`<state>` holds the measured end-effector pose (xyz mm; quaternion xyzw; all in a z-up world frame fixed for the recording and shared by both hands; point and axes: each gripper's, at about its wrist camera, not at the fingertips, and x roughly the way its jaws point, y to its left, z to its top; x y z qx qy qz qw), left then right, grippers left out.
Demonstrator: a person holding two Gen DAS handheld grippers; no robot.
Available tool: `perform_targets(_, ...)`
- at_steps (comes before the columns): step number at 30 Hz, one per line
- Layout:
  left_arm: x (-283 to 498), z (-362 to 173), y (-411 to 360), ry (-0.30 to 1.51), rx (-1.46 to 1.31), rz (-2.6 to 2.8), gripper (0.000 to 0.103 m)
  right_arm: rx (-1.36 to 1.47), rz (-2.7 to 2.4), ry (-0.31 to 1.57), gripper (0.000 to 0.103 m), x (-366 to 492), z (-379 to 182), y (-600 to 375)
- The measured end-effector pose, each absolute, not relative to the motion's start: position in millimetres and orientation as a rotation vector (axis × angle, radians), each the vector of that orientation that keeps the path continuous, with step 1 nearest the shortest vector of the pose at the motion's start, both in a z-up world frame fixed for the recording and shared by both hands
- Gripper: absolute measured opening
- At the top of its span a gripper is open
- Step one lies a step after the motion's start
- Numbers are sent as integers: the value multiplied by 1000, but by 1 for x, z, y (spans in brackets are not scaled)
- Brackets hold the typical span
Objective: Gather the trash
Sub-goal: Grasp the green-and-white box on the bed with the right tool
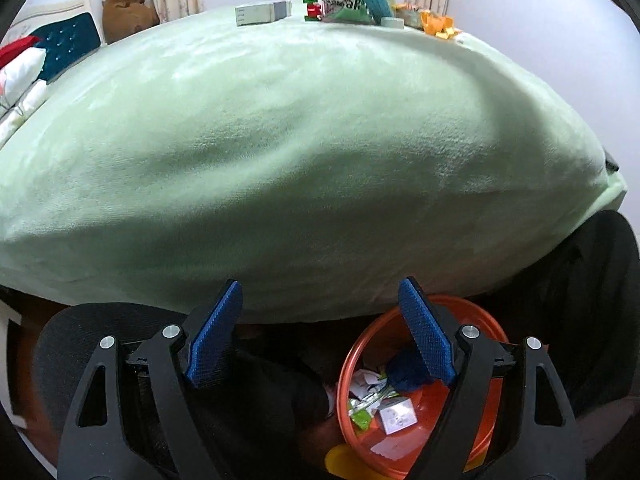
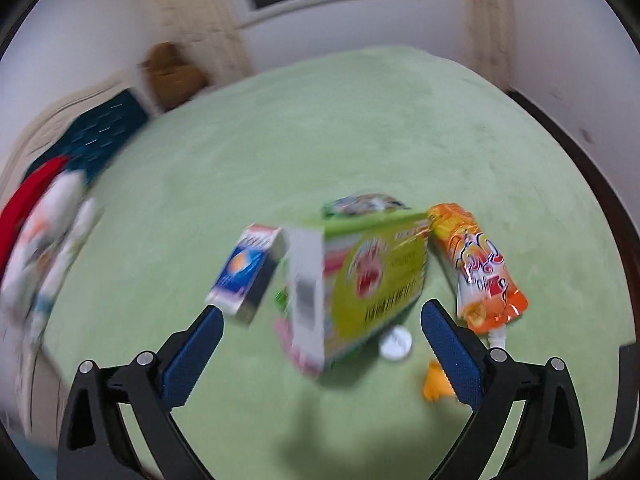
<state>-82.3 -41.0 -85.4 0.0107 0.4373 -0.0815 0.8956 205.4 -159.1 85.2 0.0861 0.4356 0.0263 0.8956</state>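
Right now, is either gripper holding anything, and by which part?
Nothing held. Left gripper is open over the orange bin, empty. Right gripper is open above the green box, not touching it.

On the pale green fleece blanket (image 2: 360,128) the right wrist view shows one large lime-green cardboard box (image 2: 360,280), one small blue-and-white carton (image 2: 244,276), one orange foil drink pouch (image 2: 480,264), one round white cap (image 2: 396,343), one crumpled orange scrap (image 2: 436,382) and one printed wrapper (image 2: 368,202) peeking over the big box (blur hides any more). One pink piece (image 2: 298,350) and one small green piece (image 2: 282,300) show at the box's foot. The left wrist view gives one orange plastic bin (image 1: 360,344), holding several paper and foil scraps too jumbled to count, one brown plush toy (image 1: 126,4), and one grey-white flat box (image 1: 262,12).
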Motion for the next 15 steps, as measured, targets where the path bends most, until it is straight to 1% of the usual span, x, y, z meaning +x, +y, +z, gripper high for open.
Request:
perform_targets(5, -101, -88, -26, 883, -14, -179, 79, 158, -88, 899, 98, 224, 70, -156)
perform_targets(7, -103, -86, -18, 879, -40, -190, 79, 176, -124, 919, 92, 230, 62, -161)
perform_targets(8, -104, -92, -16, 879, -50, -193, 79, 186, -136, 920, 87, 231, 61, -163)
perform_targets(10, -106, -92, -8, 879, -88, -206, 79, 186, -162, 912, 82, 229, 60, -169)
perform_targets(11, -107, -94, -10, 880, -102, -210, 79, 179, -174, 910, 77, 229, 59, -171)
perform_targets(13, -109, -94, -3, 880, -147, -228, 79, 172, -189, 923, 71, 231, 56, -175)
perform_targets(14, -110, -94, -2, 878, -161, -234, 79, 174, -188, 929, 65, 230, 55, -175)
perform_targets(15, -110, -94, -3, 875, -169, -238, 79, 175, -185, 940, 62, 233, 52, -177)
